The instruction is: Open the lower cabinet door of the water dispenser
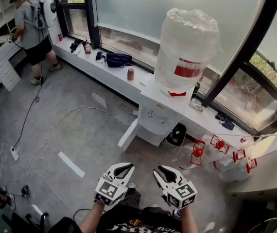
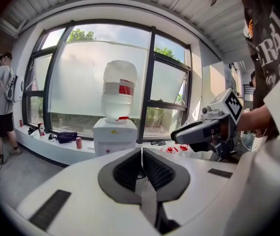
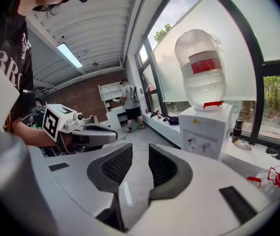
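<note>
The white water dispenser point(image 1: 160, 111) stands against the window ledge with a large clear bottle point(image 1: 187, 45) on top. A white panel point(image 1: 128, 136) juts out from its lower left side toward the room; it looks like the lower door swung outward. Both grippers are held up well short of the dispenser and touch nothing. My left gripper point(image 1: 124, 168) has its pads together at the tips point(image 2: 141, 150) with nothing held. My right gripper point(image 1: 162, 171) shows a clear gap between its pads point(image 3: 140, 149), which is empty. The dispenser's lower part is hidden behind the gripper bodies in both gripper views.
A black bin point(image 1: 176, 136) sits right of the dispenser. Empty bottles with red handles point(image 1: 218, 152) lie further right. Cables point(image 1: 56, 125) and a power strip point(image 1: 14, 153) cross the grey floor. A person point(image 1: 34, 28) stands far left. A dark bag point(image 1: 118, 59) and a red can point(image 1: 130, 74) rest on the ledge.
</note>
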`<action>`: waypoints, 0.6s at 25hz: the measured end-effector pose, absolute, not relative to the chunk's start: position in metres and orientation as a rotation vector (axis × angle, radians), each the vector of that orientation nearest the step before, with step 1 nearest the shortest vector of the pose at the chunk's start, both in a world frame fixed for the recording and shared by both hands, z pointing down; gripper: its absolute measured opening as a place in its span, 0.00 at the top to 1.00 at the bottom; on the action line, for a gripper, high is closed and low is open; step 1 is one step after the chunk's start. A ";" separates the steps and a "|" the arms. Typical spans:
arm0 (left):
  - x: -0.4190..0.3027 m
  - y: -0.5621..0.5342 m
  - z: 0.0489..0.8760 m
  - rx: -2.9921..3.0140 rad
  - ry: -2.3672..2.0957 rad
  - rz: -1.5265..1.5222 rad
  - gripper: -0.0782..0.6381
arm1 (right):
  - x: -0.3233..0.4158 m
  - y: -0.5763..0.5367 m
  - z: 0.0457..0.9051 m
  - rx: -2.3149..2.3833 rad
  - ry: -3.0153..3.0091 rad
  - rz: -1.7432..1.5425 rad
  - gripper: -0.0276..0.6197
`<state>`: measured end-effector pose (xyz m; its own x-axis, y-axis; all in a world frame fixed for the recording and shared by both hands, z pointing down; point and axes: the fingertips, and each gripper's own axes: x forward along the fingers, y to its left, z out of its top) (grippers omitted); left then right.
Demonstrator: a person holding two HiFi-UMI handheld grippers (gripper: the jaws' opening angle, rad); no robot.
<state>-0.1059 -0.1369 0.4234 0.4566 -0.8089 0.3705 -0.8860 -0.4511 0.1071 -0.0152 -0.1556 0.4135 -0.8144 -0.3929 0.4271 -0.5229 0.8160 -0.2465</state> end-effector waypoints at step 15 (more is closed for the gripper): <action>-0.012 -0.055 0.370 2.426 -1.510 0.329 0.86 | 0.083 -0.086 0.373 0.746 -2.711 0.446 0.82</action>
